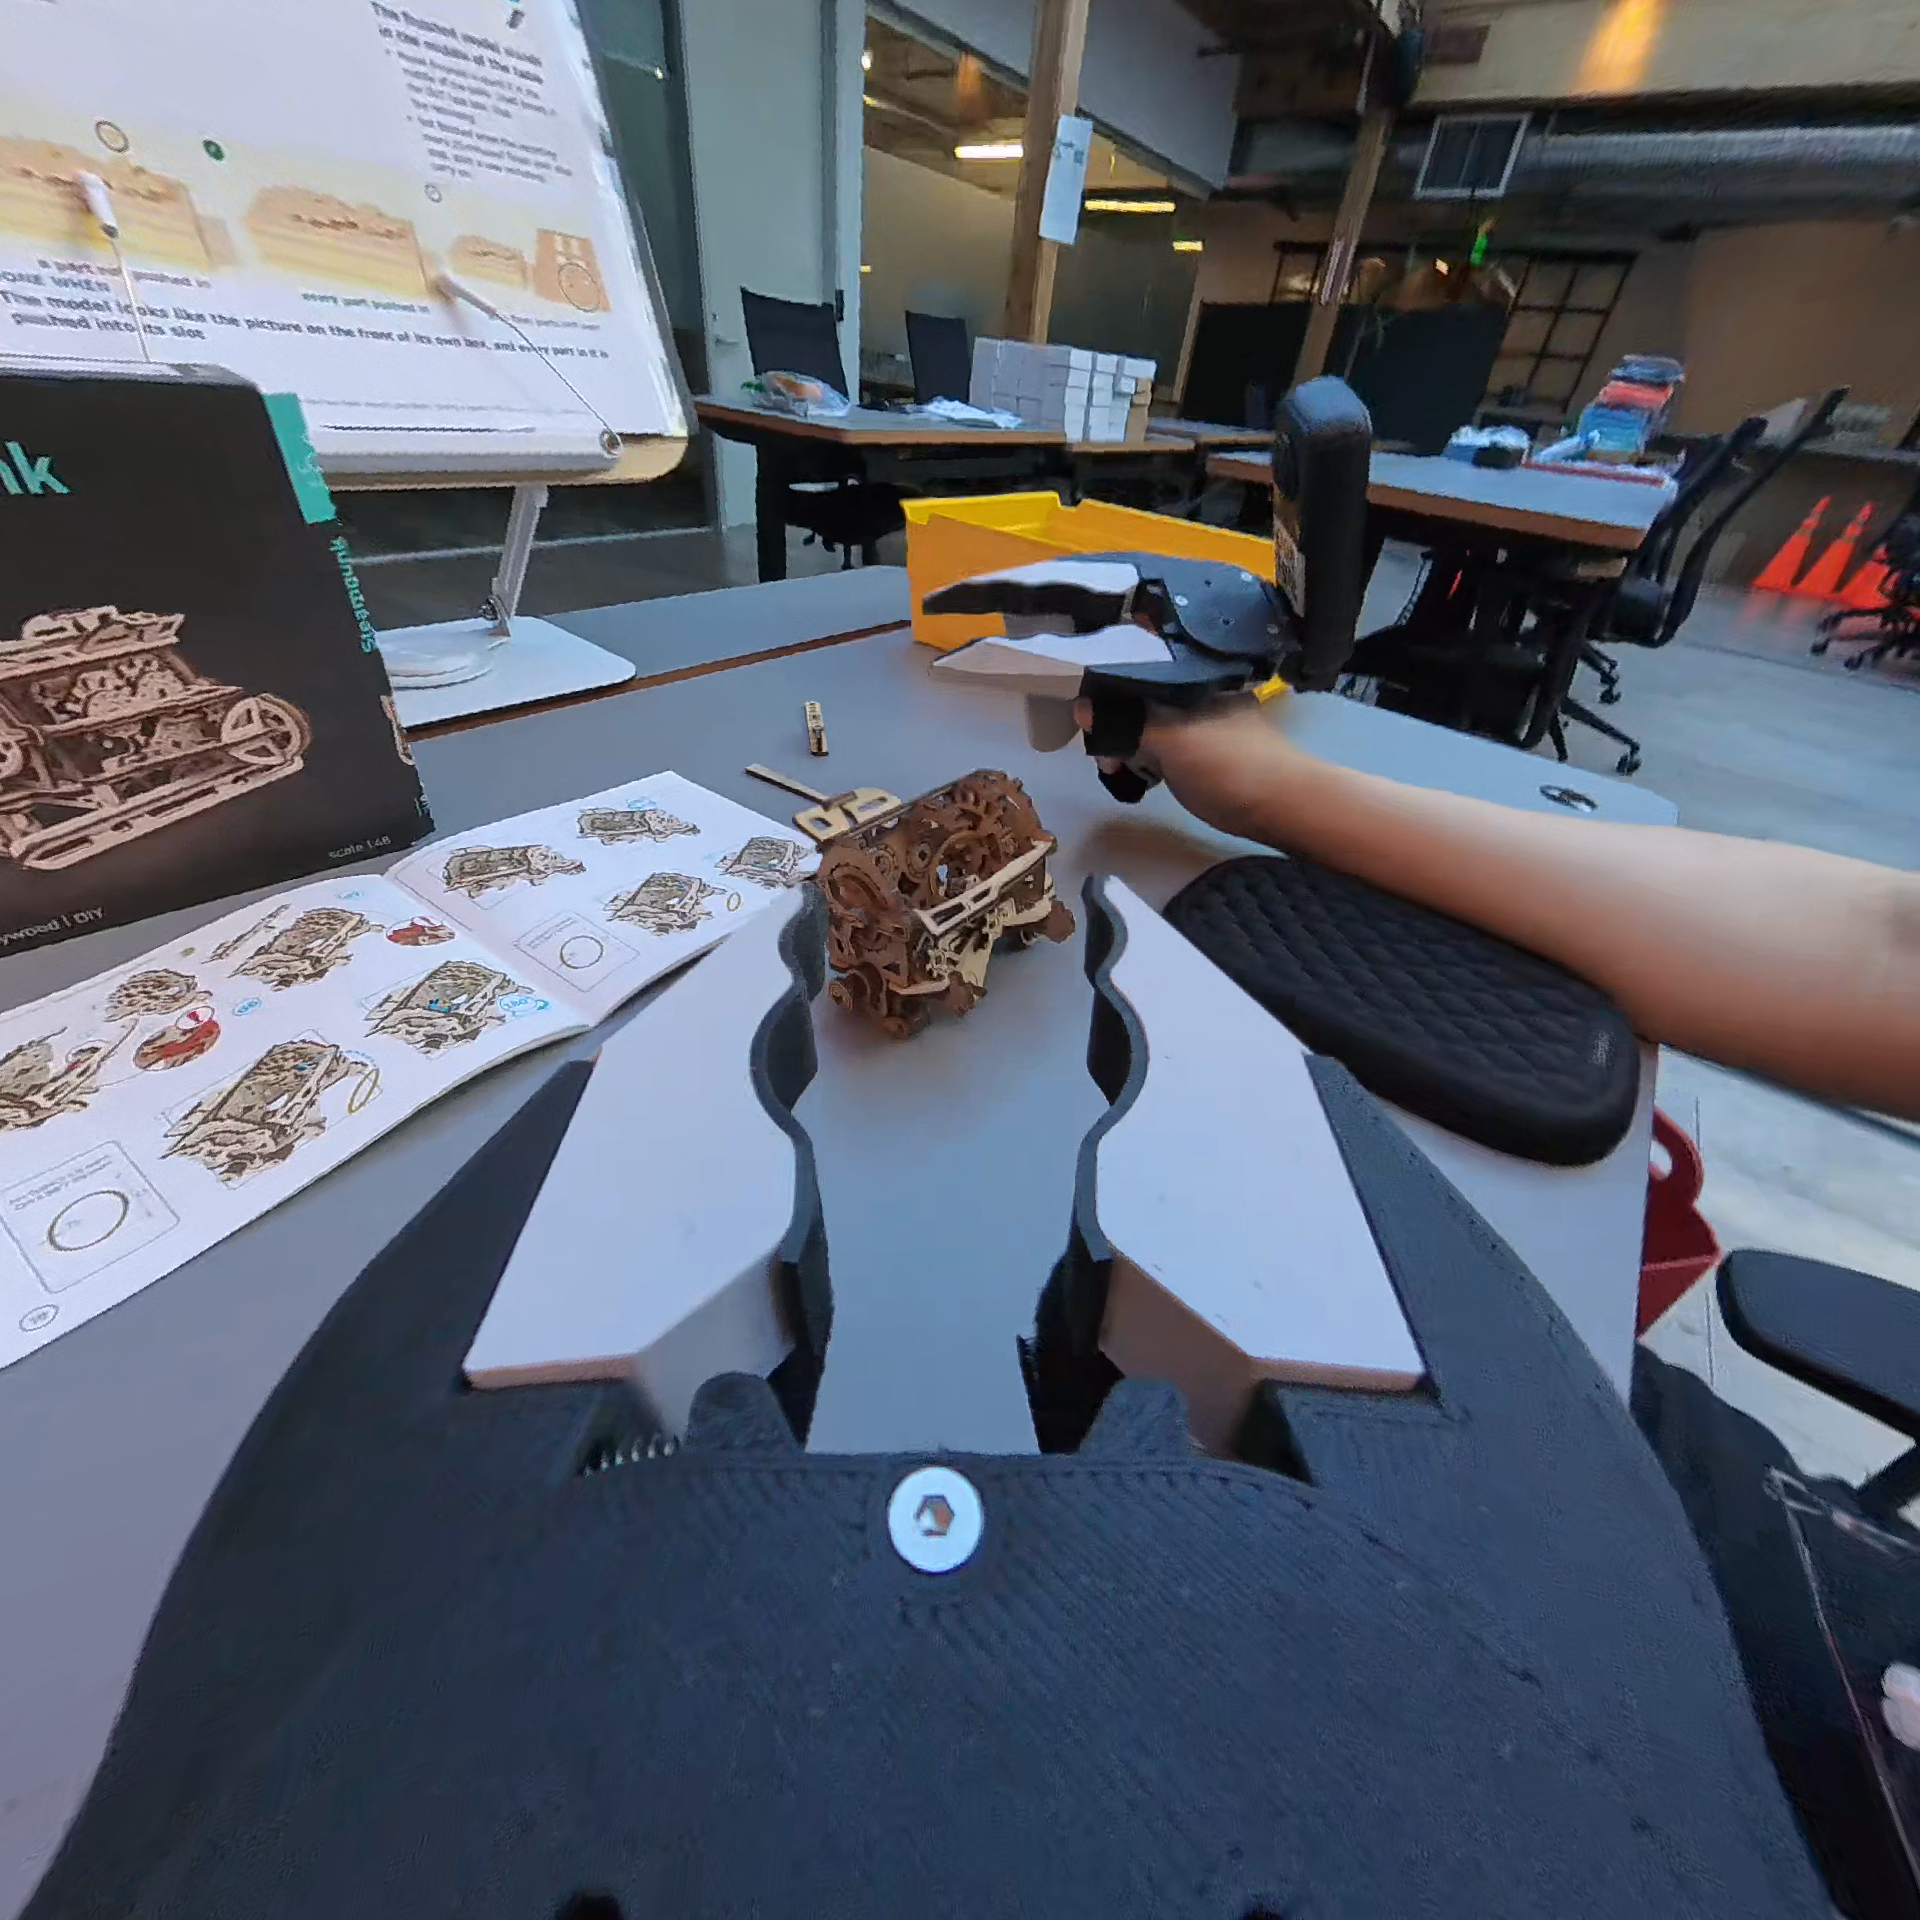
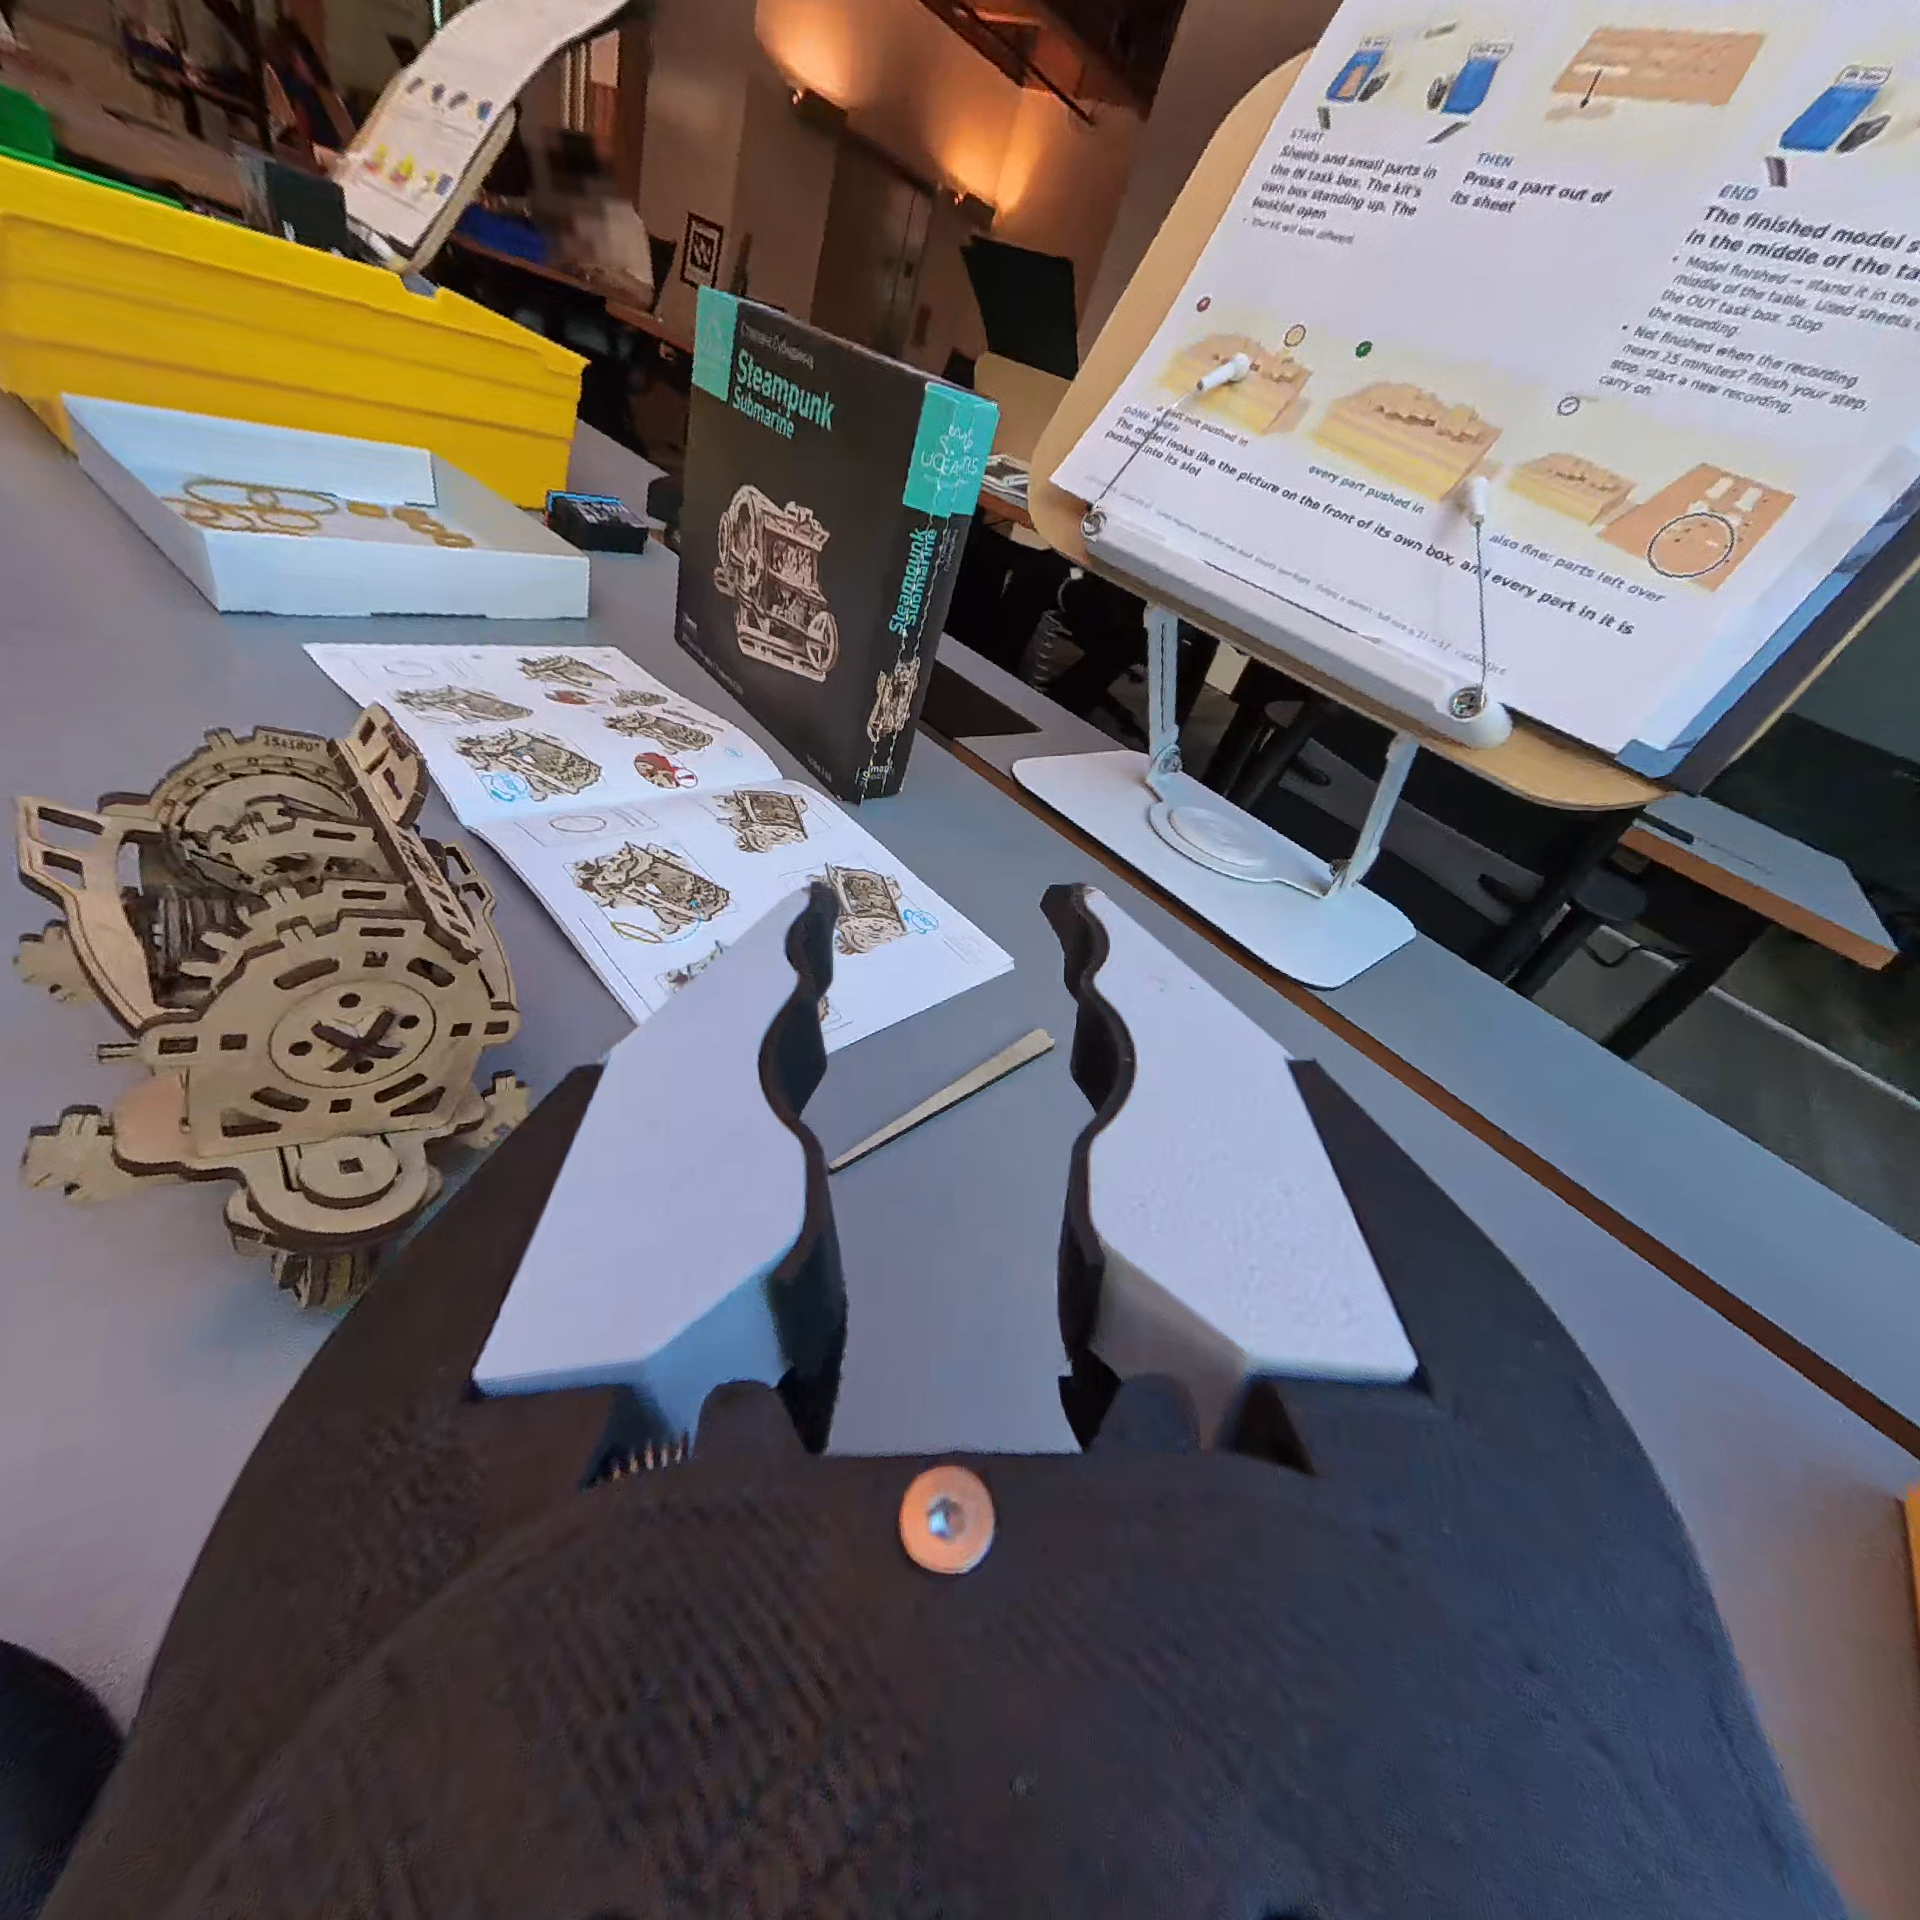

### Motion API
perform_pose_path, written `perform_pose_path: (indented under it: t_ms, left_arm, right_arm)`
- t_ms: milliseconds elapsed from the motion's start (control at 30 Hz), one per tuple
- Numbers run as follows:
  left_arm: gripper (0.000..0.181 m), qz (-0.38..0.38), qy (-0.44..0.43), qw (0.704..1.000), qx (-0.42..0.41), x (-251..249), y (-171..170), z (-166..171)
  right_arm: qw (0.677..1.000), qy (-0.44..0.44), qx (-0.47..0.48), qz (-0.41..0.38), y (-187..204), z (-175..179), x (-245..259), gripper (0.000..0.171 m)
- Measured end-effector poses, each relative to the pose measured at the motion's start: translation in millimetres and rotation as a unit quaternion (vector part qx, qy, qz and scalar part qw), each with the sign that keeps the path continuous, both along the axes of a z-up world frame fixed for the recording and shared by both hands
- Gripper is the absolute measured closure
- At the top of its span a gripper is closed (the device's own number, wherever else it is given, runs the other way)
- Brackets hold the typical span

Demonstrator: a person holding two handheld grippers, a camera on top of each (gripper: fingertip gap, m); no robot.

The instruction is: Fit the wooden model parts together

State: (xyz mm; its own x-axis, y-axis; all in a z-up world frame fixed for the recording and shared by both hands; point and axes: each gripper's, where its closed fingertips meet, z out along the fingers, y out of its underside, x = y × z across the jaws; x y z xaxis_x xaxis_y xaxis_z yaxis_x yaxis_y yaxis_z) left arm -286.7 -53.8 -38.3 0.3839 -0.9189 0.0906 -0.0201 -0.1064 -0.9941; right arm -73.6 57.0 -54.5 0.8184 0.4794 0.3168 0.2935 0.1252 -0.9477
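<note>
The partly built wooden model (image 1: pixel 935 899) stands on the grey table (image 1: pixel 935 1195) just beyond my left gripper's tips. My left gripper (image 1: pixel 953 896) is open and empty, low over the table. Two loose wooden pieces lie behind the model: a flat slotted piece (image 1: pixel 831 808) and a small strip (image 1: pixel 816 725). My right gripper (image 1: pixel 951 629) hovers open and empty above the table past the model. In the right wrist view the right gripper (image 2: pixel 945 904) is open, the model (image 2: pixel 270 997) sits to its left, and a thin wooden stick (image 2: pixel 945 1096) lies on the table under its fingers.
An open instruction booklet (image 1: pixel 343 997) (image 2: pixel 644 810) lies left of the model, with the dark kit box (image 2: pixel 821 561) standing behind it. A white tray (image 2: pixel 499 582) holds wooden rings. There is a yellow bin (image 1: pixel 997 540), a document stand (image 2: pixel 1226 831), and a black wrist pad (image 1: pixel 1403 997) at the right. My hands' fingertips stand some 25 cm from each other. The right tips stand about 11 cm off the flat slotted piece (image 1: pixel 831 808). Seen from the right wrist view (image 2: pixel 393 743) as well.
</note>
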Motion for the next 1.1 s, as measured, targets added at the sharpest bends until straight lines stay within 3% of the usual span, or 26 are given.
perform_pose_path:
  t_ms: [100,300,467,700,833,967,1100]
  left_arm:
    - [0.15,0.006,-0.035,0.999,0.009,-2,8,8]
    - [0.155,0.054,-0.019,0.997,0.057,-10,30,16]
    - [0.181,0.087,0.005,0.993,0.08,-11,52,18]
    - [0.181,0.093,-0.072,0.991,0.066,-4,67,48]
    - [0.181,0.081,-0.049,0.993,0.069,4,68,56]
    - [0.181,0.108,-0.005,0.99,0.092,3,84,47]
    - [0.174,0.143,0.033,0.987,0.058,2,109,20]
  right_arm:
    - [0.999,0.015,0.03,-0.016,-3,11,7,0.139]
    - [0.996,0.032,0.062,-0.062,-6,22,28,0.168]
    - [0.994,0.019,0.08,-0.074,-11,25,29,0.171]
    - [0.992,0.036,0.07,-0.102,-12,24,44,0.171]
    - [0.993,0.006,0.053,-0.102,-12,16,40,0.171]
    - [0.993,-0.009,0.047,-0.109,-13,13,39,0.171]
    - [0.992,-0.024,0.044,-0.115,-11,12,41,0.171]
